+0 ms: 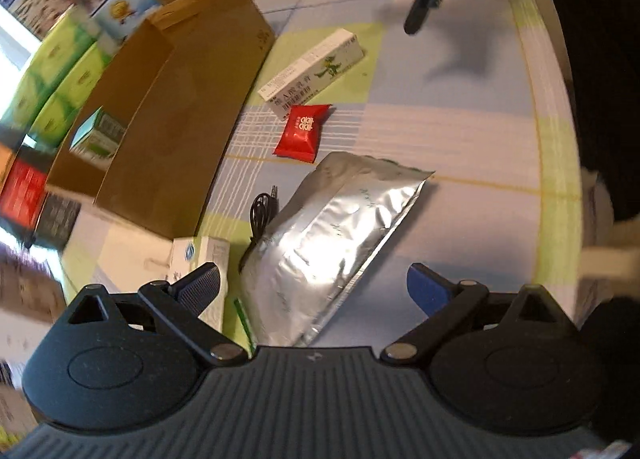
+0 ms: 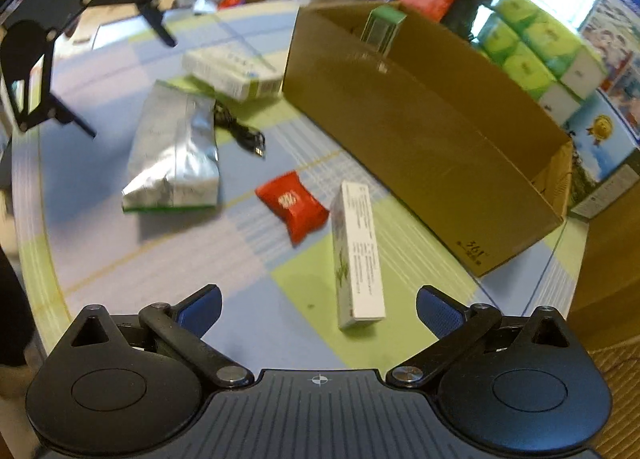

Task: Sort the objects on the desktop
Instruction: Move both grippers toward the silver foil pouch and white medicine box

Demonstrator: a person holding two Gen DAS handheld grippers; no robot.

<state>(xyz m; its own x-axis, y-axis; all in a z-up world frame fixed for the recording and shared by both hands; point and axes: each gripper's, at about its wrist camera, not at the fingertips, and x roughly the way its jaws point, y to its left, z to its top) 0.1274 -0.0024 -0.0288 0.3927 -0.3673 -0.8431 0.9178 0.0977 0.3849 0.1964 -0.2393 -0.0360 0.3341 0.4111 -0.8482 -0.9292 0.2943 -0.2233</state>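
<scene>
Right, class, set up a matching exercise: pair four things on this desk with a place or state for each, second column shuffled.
Things:
1. silver foil bag
2. red snack packet
3. small green-topped box
4. left gripper

Places or states:
A. inside the cardboard box
B. open, holding nothing
C. between the foil bag and the long white box
D. lying beside the black cable

Pairs: 1-D, 2-C, 3-A, 4-B
</scene>
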